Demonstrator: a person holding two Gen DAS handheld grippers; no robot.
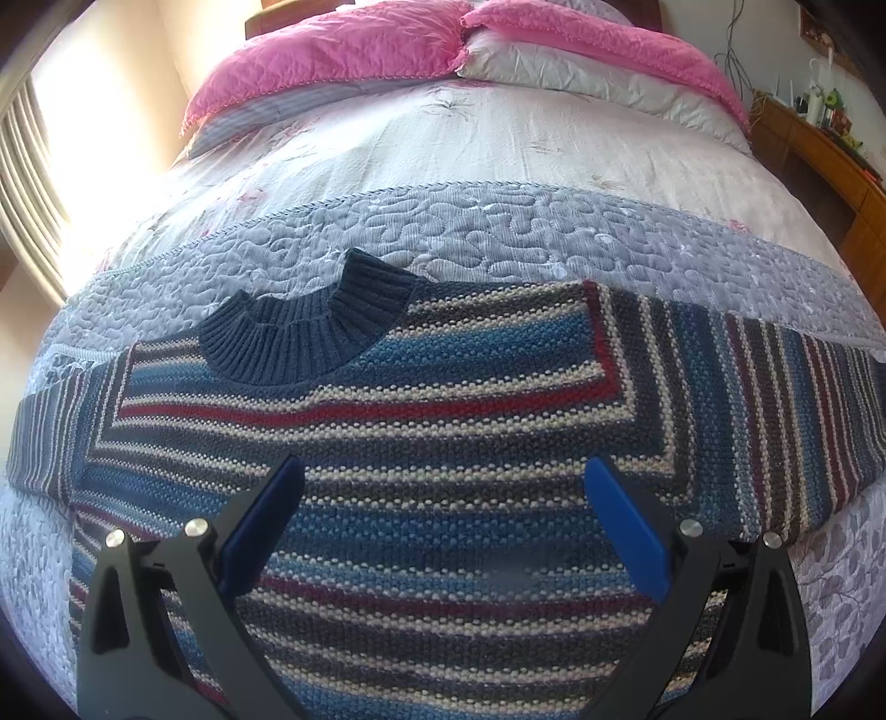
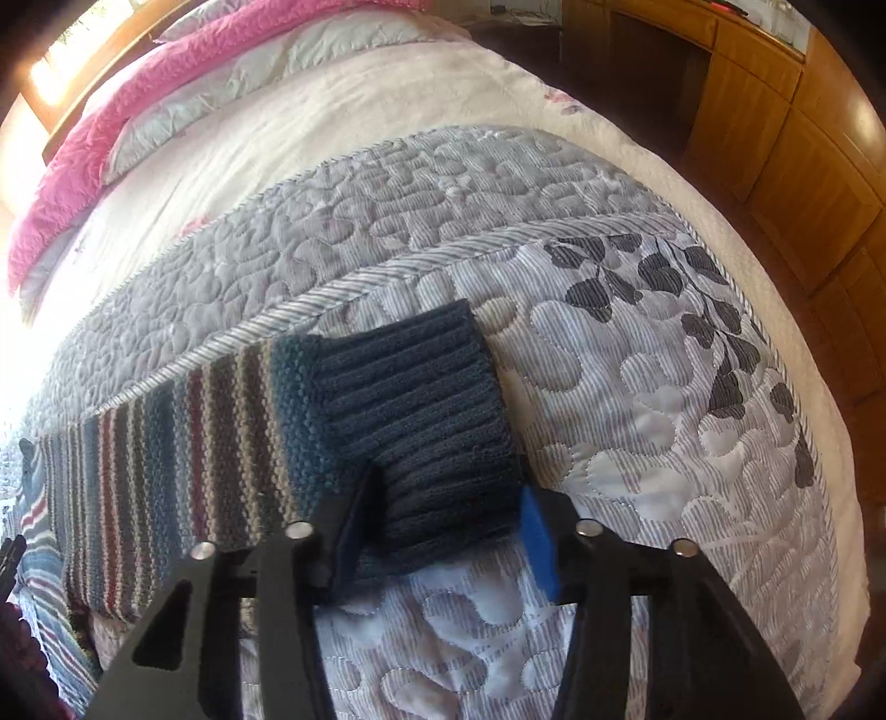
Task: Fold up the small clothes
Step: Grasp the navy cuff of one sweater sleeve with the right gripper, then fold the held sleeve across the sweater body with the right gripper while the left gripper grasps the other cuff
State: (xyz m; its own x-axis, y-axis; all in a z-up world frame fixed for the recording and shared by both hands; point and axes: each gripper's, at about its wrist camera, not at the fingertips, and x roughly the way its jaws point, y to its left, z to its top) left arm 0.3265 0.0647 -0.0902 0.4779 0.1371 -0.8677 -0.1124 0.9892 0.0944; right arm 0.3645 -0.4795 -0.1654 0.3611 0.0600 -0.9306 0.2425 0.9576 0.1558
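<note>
A small knitted sweater with blue, red, cream and grey stripes lies flat, front up, on the bed, sleeves spread to both sides. Its navy ribbed collar points to the far side. My left gripper hovers open over the sweater's chest with nothing between its blue pads. In the right wrist view the striped sleeve ends in a navy ribbed cuff. My right gripper is half closed, its fingers standing on either side of the cuff's near edge, which lies unsqueezed between them.
The sweater rests on a grey quilted bedspread with a leaf pattern. Pink and grey pillows lie at the head of the bed. Wooden cabinets stand along the bed's right side, and a window is on the left.
</note>
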